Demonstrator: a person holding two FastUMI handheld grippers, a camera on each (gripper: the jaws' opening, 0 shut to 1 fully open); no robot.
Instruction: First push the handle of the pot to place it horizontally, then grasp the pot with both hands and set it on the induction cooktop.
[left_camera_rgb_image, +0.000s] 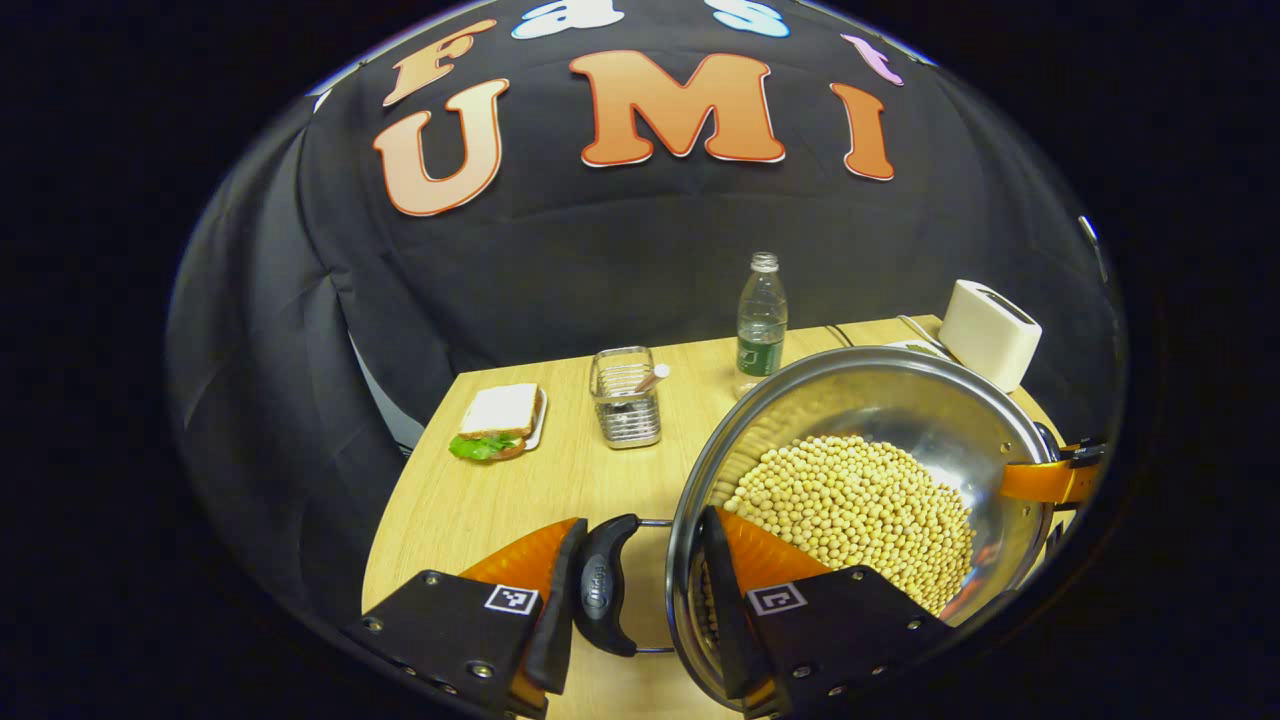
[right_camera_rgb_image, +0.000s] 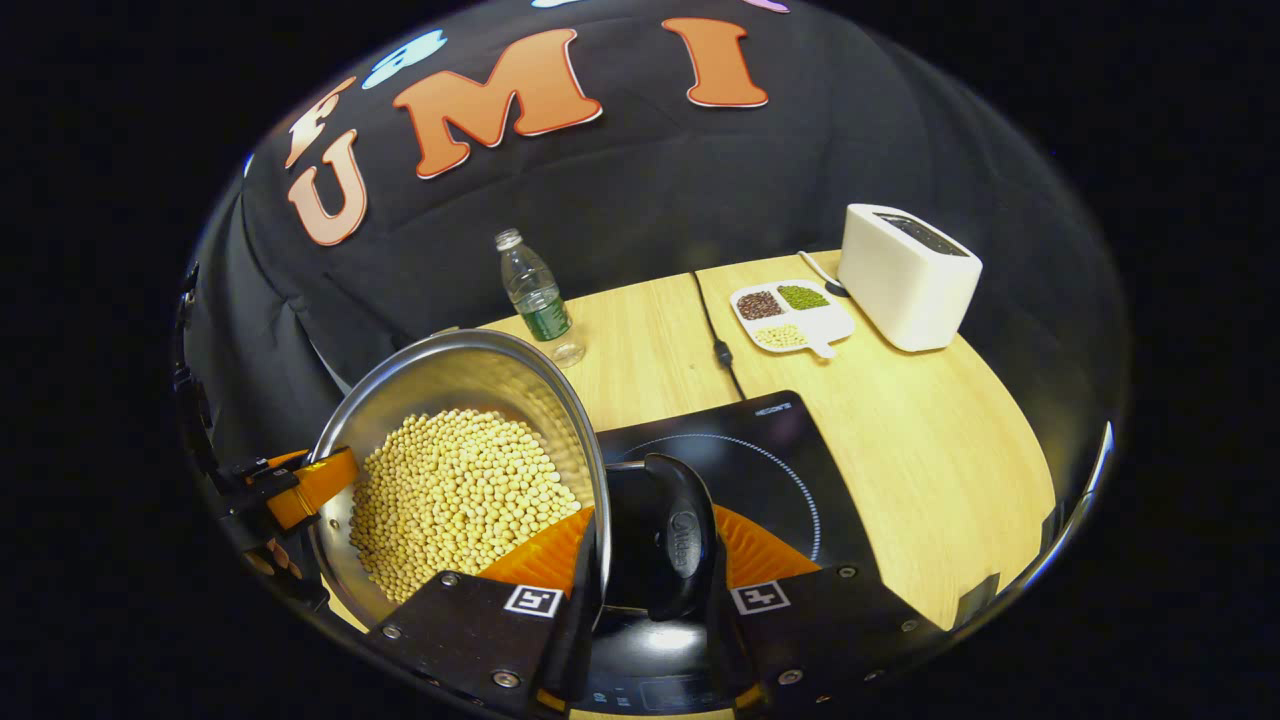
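Two-handed carry of the pot (left_camera_rgb_image: 860, 480), filled with pale beans. The left claw (left_camera_rgb_image: 640, 590) is clamped across the pot's rim and its near side handle (left_camera_rgb_image: 600, 590), one finger outside, one inside. The right claw (right_camera_rgb_image: 650, 590) is closed likewise on the opposite handle (right_camera_rgb_image: 670, 540). The pot is held tilted, apparently clear of the worktop (right_camera_rgb_image: 930, 430), partly over the induction cooktop (right_camera_rgb_image: 760, 450), which lies directly ahead of the right claw. The handle step and the grasp are judged complete; lowering and release remain.
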